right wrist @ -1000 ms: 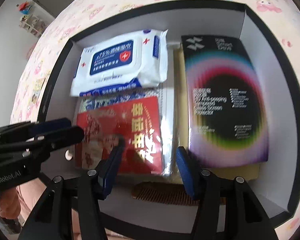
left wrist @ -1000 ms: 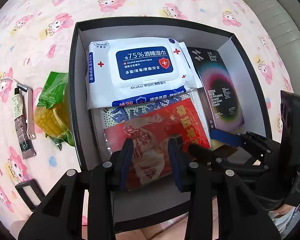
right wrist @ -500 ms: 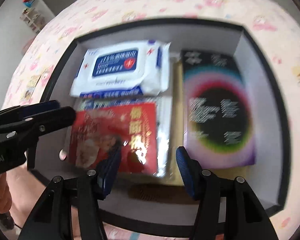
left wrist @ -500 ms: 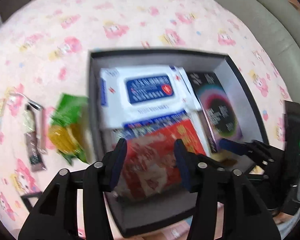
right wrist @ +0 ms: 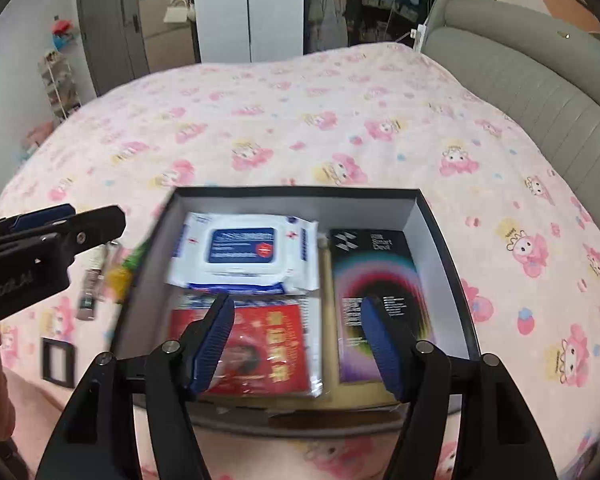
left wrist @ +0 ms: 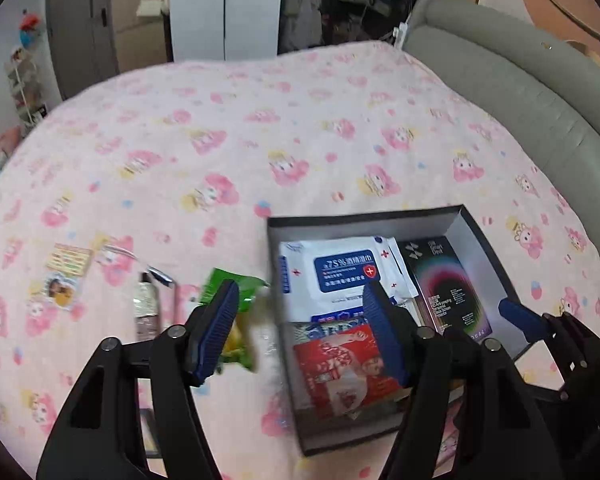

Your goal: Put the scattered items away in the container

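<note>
A black box point(left wrist: 478, 226) point(right wrist: 428, 216) sits on the pink bedspread. It holds a white wipes pack point(left wrist: 340, 272) point(right wrist: 244, 256), a red packet point(left wrist: 340, 364) point(right wrist: 268, 348) and a dark rainbow-print box point(left wrist: 448, 284) point(right wrist: 376, 280). Left of the box lie a green-yellow snack bag point(left wrist: 240, 284) point(right wrist: 124, 272), a small tube point(left wrist: 146, 308) point(right wrist: 90, 292) and a card point(left wrist: 66, 276). My left gripper point(left wrist: 296, 332) is open and empty, raised above the box's left wall. My right gripper point(right wrist: 296, 344) is open and empty above the box's near part.
A small black frame point(right wrist: 58, 360) lies near the bed's front left. A grey padded headboard point(left wrist: 520, 92) point(right wrist: 540, 92) runs along the right. Wardrobes and a shelf stand beyond the bed's far edge. Pink bedspread point(left wrist: 260, 140) stretches behind the box.
Both grippers have lifted up and back from the box, so the bed and room now show. The left gripper's fingers have opened wider. The items in the box have not moved.
</note>
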Demonstrator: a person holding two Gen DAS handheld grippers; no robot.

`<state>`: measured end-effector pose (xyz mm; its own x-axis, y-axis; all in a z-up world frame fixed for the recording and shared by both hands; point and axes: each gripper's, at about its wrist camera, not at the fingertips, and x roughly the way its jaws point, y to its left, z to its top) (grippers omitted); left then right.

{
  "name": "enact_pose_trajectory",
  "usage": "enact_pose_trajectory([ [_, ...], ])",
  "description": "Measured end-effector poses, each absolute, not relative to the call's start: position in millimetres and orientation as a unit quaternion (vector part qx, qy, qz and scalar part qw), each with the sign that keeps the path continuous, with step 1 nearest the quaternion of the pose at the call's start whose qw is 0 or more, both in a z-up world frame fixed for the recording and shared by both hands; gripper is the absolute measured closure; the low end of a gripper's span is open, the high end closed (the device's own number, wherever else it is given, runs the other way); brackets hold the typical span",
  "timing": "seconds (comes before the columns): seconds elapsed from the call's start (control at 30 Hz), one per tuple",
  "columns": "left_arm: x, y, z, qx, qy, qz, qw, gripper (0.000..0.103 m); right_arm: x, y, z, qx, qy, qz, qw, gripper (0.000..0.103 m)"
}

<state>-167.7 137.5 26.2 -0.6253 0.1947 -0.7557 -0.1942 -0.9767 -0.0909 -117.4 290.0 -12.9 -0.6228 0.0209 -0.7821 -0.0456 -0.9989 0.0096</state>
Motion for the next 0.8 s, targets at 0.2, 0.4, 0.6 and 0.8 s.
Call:
enact_pose_trajectory([
  [0.2, -130.1, 115.2, 62.0, -0.391, 0.004, 0.915, 0.102, 0.027, -113.9, 249.5, 5.3, -0.406, 0.026, 0.913, 0.019, 0.035],
  [0.4, -90.6, 94.9, 84.7, -0.370, 0.000, 0.924, 0.099, 0.015, -88.7, 234.3, 31.2, -0.371, 0.037, 0.927, 0.030, 0.032],
  [0.6, -53.8, 80.7, 93.1, -0.358, 0.004, 0.930, 0.085, 0.012, -54.8, 218.9, 43.5, -0.356, 0.032, 0.933, 0.032, 0.023],
  [0.8, -13.1, 67.2, 96.1, -0.340, -0.004, 0.938, 0.067, 0.006, -36.4, 187.6, 38.4, -0.334, -0.003, 0.941, 0.055, 0.023],
])
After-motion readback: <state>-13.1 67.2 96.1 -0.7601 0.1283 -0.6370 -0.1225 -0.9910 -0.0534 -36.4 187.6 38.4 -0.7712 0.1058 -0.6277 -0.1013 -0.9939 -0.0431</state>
